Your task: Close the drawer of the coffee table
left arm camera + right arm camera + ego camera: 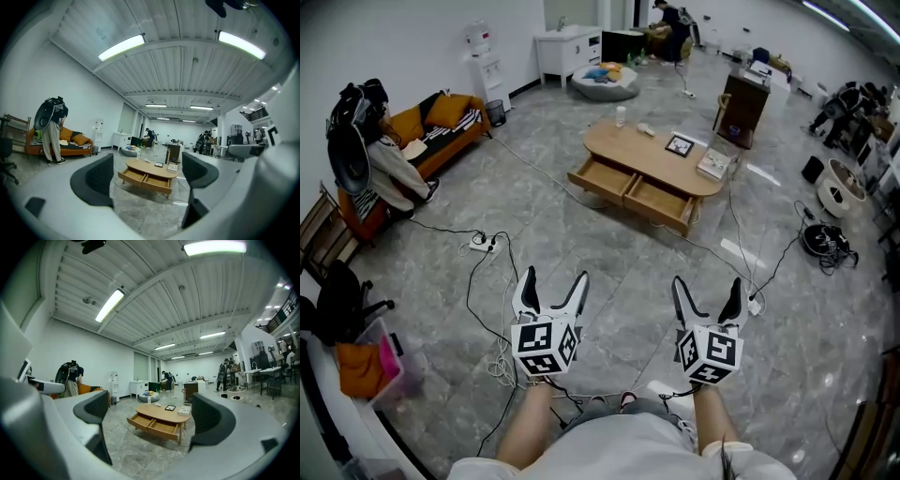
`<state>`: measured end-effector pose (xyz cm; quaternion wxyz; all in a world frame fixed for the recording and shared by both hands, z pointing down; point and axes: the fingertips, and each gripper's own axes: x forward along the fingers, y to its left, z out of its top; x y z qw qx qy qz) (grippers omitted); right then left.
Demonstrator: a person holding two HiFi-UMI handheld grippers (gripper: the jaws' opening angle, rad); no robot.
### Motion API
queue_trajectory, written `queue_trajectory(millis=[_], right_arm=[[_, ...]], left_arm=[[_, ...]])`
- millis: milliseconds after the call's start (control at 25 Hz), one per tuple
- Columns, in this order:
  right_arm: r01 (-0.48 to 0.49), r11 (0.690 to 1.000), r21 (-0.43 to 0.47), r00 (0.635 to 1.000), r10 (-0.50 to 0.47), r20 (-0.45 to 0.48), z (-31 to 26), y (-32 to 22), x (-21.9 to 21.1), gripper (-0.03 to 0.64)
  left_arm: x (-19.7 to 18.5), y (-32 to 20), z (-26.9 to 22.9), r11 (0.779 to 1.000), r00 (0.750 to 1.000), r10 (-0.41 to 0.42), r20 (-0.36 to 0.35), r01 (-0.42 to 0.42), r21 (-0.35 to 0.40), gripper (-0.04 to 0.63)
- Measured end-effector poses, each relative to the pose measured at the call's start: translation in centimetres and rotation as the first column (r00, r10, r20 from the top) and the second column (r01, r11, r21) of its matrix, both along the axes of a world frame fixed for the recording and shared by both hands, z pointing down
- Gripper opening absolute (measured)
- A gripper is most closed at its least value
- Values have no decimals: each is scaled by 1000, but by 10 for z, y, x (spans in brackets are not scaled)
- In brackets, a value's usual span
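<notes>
A low oval wooden coffee table (652, 150) stands across the room, well away from me. Its two front drawers, the left drawer (602, 177) and the right drawer (661, 201), are both pulled out and look empty. A picture frame (680, 144), a book and a bottle lie on top. My left gripper (555, 277) and right gripper (707, 283) are held side by side over the floor, both open and empty. Each gripper view frames the table (149, 168) (164, 414) between its dark fingers (93, 180) (212, 420).
Grey tiled floor lies between me and the table. Black cables and a power strip (483, 246) trail at the left. An orange sofa (441, 129) lines the left wall, a dark cabinet (741, 103) stands behind the table, and a pink bin (382, 361) sits near left.
</notes>
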<state>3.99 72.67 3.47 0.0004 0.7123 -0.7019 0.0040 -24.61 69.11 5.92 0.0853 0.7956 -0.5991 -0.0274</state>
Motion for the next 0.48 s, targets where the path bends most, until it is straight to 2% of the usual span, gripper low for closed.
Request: queue_trajectory(millis=[240, 480], right_arm=[[-10, 1000, -4, 1000, 10, -6, 2, 1, -10, 584], [-28, 999, -20, 1000, 28, 3, 8, 5, -20, 588]], left_arm=[[-10, -2, 2, 1000, 1000, 18, -6, -18, 7, 466], [-24, -4, 6, 1000, 1000, 23, 15, -23, 0, 477]])
